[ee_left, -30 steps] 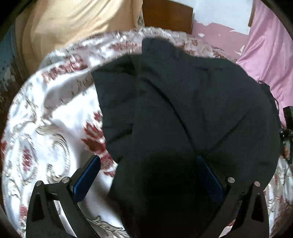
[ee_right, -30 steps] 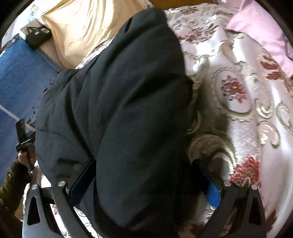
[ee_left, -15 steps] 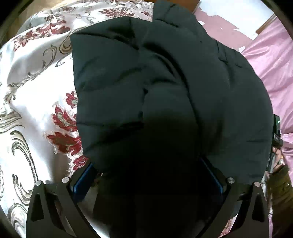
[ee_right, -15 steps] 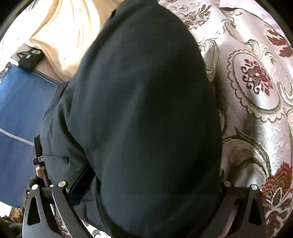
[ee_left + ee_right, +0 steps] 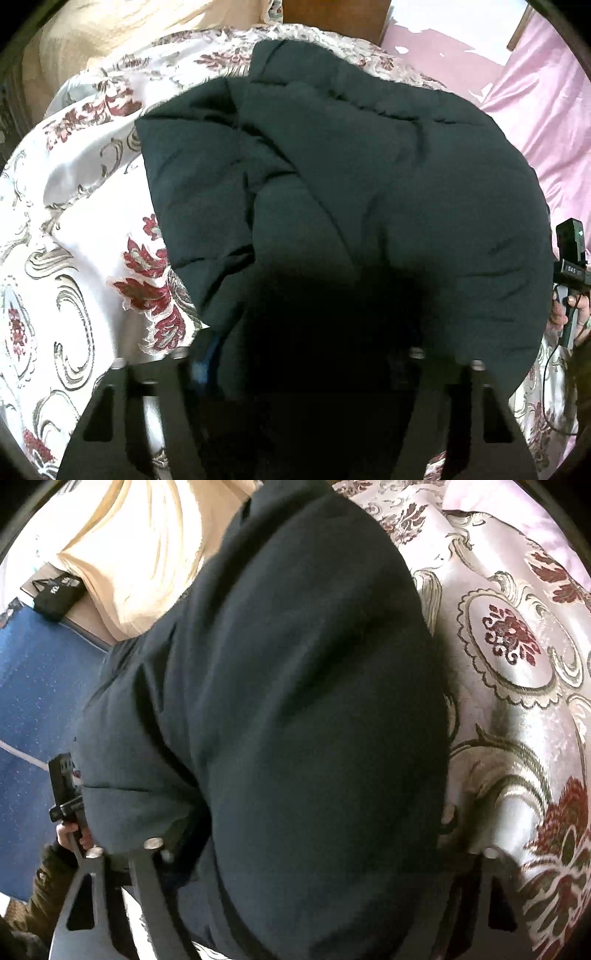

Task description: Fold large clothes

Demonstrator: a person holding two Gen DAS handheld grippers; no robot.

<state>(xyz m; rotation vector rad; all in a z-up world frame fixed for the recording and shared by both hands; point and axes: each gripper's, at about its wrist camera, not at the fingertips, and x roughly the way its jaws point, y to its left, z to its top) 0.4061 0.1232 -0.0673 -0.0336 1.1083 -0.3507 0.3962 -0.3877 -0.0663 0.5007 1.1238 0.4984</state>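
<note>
A large dark puffy jacket (image 5: pixel 351 192) lies bunched on a floral bedspread (image 5: pixel 74 206). In the left wrist view its near edge fills my left gripper (image 5: pixel 306 354), whose jaws stand closed in on the cloth; a blue pad (image 5: pixel 207 354) shows at the left, the other finger is hidden. In the right wrist view the jacket (image 5: pixel 295 701) bulges over my right gripper (image 5: pixel 295 849), whose jaws press in on the thick fold. The fingertips are buried in cloth. The right gripper's body (image 5: pixel 570 258) shows at the jacket's right edge; the left gripper's body (image 5: pixel 66 797) at its left edge.
A cream cloth (image 5: pixel 129 554) lies at the far left of the bed, a black box (image 5: pixel 55 594) beside it. A blue floor (image 5: pixel 33 686) lies beyond the bed edge. Pink fabric (image 5: pixel 546 110) lies at the right, a wooden headboard (image 5: pixel 332 18) behind.
Both grippers' jaws have closed in on the jacket's near edge. The left view has pulled back and tilted up, showing the headboard again.
</note>
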